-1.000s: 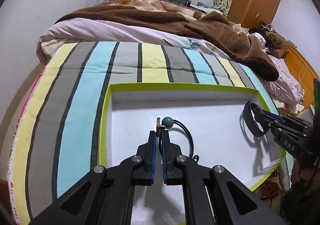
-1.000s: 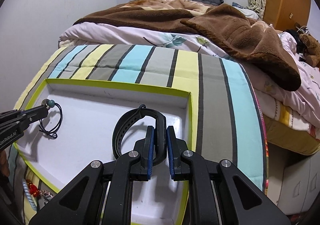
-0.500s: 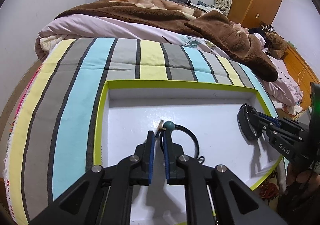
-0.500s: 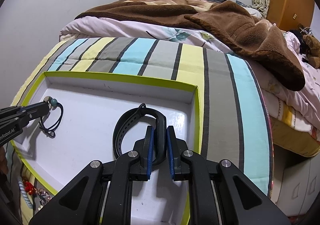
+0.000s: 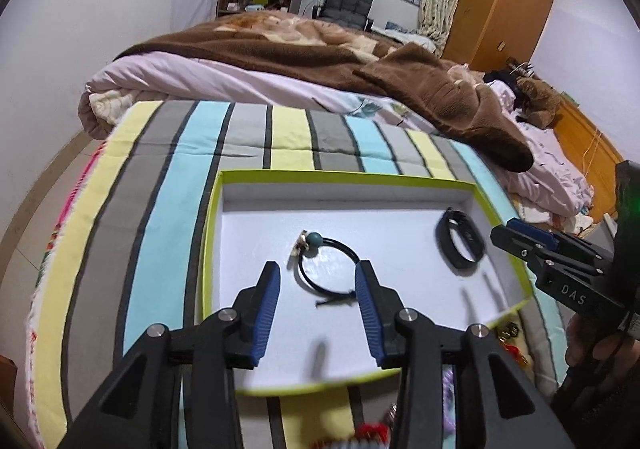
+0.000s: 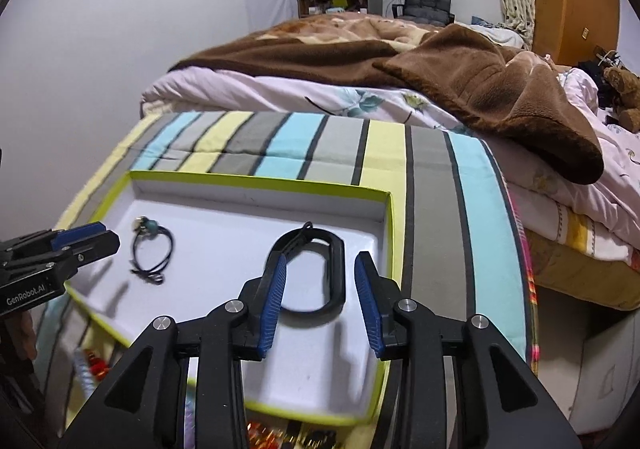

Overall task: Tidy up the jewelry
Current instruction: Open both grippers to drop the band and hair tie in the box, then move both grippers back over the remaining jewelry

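Left wrist: my left tool is spread wide, empty, over the black cord bracelet with teal bead lying in the white tray on the striped bed. Right wrist: my right tool gapes empty too; black wristband rests flat in the tray's right end. Both look placed; next I'd fetch the loose jewelry beside the tray's near edge.

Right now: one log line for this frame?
left gripper: open, over cord bracelet | right gripper: open, over black band | both pieces lying in white tray on striped bedspread
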The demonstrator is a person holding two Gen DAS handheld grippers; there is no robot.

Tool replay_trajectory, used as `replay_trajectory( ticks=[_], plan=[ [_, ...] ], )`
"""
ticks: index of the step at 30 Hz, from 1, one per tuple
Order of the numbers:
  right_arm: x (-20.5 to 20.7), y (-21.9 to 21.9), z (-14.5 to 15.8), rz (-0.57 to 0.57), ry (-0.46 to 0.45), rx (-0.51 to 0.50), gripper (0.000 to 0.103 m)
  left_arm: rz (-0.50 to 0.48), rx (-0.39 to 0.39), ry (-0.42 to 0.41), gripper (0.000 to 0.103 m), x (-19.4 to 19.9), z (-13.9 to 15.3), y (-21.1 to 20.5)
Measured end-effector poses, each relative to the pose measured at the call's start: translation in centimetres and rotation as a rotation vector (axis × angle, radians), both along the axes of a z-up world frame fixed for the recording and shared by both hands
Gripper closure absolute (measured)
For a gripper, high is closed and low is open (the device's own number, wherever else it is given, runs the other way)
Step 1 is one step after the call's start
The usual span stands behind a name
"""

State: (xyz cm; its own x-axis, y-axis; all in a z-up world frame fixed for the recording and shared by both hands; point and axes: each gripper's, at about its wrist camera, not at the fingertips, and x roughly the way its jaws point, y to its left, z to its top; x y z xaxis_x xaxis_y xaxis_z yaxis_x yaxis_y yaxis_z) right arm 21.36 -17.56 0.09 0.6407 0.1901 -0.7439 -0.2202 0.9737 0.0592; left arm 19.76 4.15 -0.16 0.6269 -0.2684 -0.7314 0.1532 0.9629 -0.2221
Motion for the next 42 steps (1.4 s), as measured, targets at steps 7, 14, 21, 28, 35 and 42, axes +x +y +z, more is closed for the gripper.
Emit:
replay_trajectory(
  ticks=[7, 14, 21, 28, 35, 42],
  plan=[
    [-4.2, -0.8, 1.4, 0.014, -0.039, 0.025, 0.066, 0.009, -0.027, -0.049, 0.061, -4.2, 1.3, 0.7],
    [-8.0, -1.1, 1.1, 0.032, -0.053, 0.056, 0.066, 0.041, -0.055, -0.074, 0.06, -7.8, 1.7, 1.5],
    [-10.7, -1.0, 0.1, 0.046, -0.042, 0.074, 0.066, 0.065, -0.066, -0.073, 0.057, -10.5, 1.2, 1.9],
    [-13.2, -1.5, -0.6, 0.021, -0.051, 0.076, 0.066, 0.051, -0.087, -0.041, 0.055, -11.9, -0.4, 2.0],
    [-14.4, -2.0, -0.8, 0.002, -0.055, 0.092, 0.066, 0.054, -0.012, 0.009, 0.055, -12.0, -2.5, 1.0],
    [-14.8, -3.0, -1.5, -0.016, -0.039, 0.088, 0.066, 0.058, 0.03, 0.059, 0.055, -11.4, -4.5, 0.1]
  ],
)
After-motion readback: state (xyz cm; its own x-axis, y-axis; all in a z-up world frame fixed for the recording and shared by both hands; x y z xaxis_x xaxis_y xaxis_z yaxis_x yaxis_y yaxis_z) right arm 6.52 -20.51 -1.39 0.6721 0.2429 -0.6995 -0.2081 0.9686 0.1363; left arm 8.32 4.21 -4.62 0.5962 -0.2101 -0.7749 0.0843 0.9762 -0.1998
